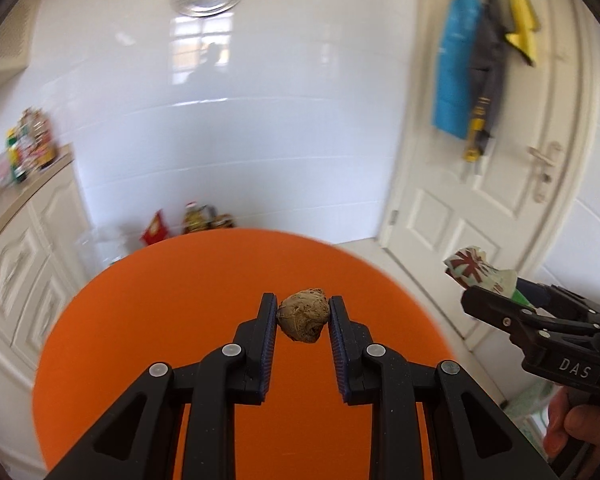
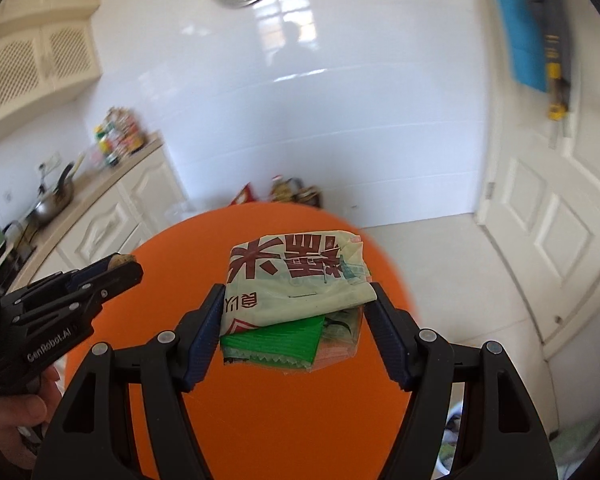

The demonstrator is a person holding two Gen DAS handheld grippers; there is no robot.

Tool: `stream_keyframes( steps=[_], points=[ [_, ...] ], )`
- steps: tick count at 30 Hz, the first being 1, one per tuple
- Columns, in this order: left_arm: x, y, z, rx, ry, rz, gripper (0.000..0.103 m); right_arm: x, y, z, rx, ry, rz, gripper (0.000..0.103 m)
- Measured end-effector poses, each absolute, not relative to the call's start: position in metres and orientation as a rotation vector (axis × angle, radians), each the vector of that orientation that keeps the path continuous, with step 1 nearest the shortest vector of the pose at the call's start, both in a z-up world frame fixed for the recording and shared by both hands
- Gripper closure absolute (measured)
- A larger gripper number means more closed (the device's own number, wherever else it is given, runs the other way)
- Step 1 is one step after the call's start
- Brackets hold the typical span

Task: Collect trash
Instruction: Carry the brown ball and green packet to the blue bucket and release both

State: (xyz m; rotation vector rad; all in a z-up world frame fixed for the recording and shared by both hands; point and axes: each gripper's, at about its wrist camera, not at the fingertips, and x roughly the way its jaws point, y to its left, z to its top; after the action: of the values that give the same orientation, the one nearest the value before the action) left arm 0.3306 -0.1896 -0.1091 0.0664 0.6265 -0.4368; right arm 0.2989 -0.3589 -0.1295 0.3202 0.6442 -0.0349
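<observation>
My left gripper (image 1: pixel 303 316) is shut on a brown walnut shell (image 1: pixel 302 320) and holds it above the round orange table (image 1: pixel 180 320). My right gripper (image 2: pixel 296 320) is shut on a folded pale green snack wrapper (image 2: pixel 296 280) with red print and a green layer underneath, also held above the orange table (image 2: pixel 280 420). The right gripper with the wrapper (image 1: pixel 480 274) shows at the right of the left wrist view. The left gripper (image 2: pixel 120 268) shows at the left of the right wrist view, the shell tip (image 2: pixel 122 259) just peeking out.
A white tiled wall is ahead. A white door (image 1: pixel 480 200) with hanging blue, grey and yellow cloths is on the right. White cabinets with a counter (image 2: pixel 100 184), a pan and bottles are on the left. Bottles and packets (image 1: pixel 204 220) stand on the floor behind the table.
</observation>
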Motion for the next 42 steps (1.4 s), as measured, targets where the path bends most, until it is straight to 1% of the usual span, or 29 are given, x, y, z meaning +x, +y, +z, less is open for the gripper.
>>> stream_keyframes(
  steps=[5,13,19,25,30,40,41,42],
  points=[
    [0.311,-0.239,-0.106,0.110,0.611,-0.596,0.082,0.232,-0.425,-0.129,0.370,0.621,-0.198,0.033],
    [0.303,-0.308,-0.124,0.180,0.654,-0.814,0.082,0.151,-0.514,-0.145,0.447,0.623,-0.420,0.033],
    [0.312,-0.353,-0.144,0.259,0.736,-0.946,0.082,0.110,-0.570,-0.180,0.527,0.667,-0.535,0.033],
    [0.341,-0.393,-0.189,0.328,0.913,-1.040,0.082,0.101,-0.609,-0.246,0.641,0.779,-0.595,0.033],
    [0.359,-0.423,-0.237,0.394,1.053,-1.056,0.082,0.105,-0.629,-0.299,0.718,0.870,-0.612,0.033],
    [0.410,-0.472,-0.315,0.458,1.282,-1.054,0.081,0.132,-0.662,-0.374,0.806,0.996,-0.602,0.032],
    [0.417,-0.475,-0.324,0.458,1.309,-1.052,0.080,0.133,-0.663,-0.380,0.808,1.002,-0.603,0.031],
    [0.426,-0.481,-0.330,0.461,1.329,-1.043,0.075,0.136,-0.666,-0.387,0.811,1.011,-0.604,0.031]
  ],
)
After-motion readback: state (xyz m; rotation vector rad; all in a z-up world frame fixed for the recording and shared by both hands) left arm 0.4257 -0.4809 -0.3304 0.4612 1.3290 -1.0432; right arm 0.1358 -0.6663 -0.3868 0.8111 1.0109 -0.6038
